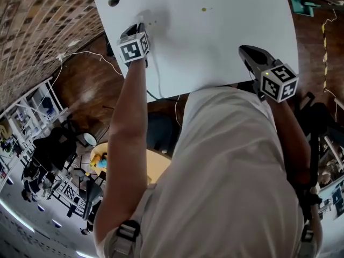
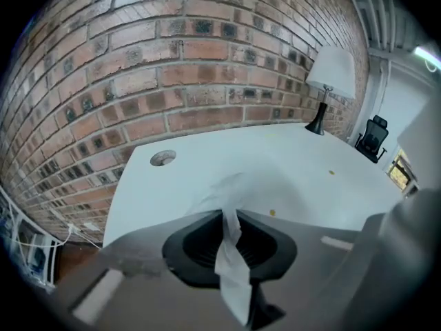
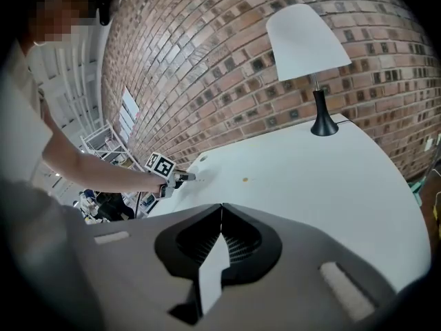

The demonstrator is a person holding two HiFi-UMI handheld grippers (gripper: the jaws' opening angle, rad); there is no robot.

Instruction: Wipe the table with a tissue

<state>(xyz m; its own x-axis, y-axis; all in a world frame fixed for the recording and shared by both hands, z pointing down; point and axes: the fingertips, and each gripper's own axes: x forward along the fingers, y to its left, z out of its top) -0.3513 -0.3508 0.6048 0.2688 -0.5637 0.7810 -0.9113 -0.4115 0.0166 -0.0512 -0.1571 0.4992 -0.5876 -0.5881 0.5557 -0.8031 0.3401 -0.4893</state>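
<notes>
One tissue point(image 2: 231, 267), white, is clamped between the fingers point(image 2: 196, 243) of the left gripper point(image 2: 224, 214). Its free end spreads past the fingertips onto the white table point(image 1: 215, 47), at the far left, near a round hole point(image 1: 114, 0). A yellow speck point(image 1: 203, 9) lies further right. Right gripper point(image 3: 221, 207): fingers clenched tip to tip, nothing gripped, over the table's near right edge.

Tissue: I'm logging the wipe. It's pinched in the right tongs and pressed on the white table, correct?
No. The tissue is pinched in the left tongs, not the right; the left gripper view shows it clamped between them. It is pressed on the white table.
</notes>
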